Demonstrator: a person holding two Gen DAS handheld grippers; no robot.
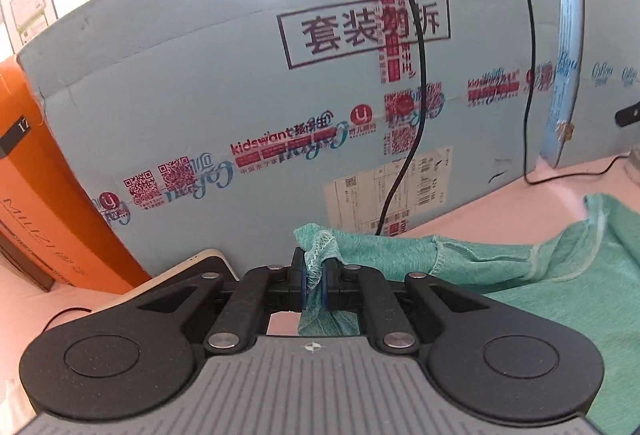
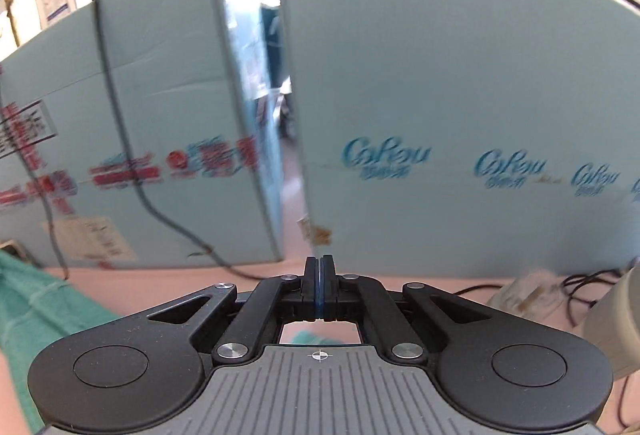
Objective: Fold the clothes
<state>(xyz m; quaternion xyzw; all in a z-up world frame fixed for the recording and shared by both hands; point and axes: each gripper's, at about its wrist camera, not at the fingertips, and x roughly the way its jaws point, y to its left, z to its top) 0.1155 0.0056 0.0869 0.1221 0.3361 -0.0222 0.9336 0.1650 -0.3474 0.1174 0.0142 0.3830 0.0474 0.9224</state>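
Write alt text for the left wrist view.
The black two-finger left gripper is shut on a stitched edge of a teal knit garment, which trails right across a pink tabletop. Behind stands a pale blue printed cardboard box, crossed by black cables.

bright backlight glares over the blue cardboard boxes (image 1: 224, 83); right view motion-blurred, fisheye edges curved

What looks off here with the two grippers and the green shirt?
The left gripper is pinched on the hem of the green shirt, but the right gripper is shut with no cloth showing between its pads. Only a bit of green shows below it, so it may have missed its grab.
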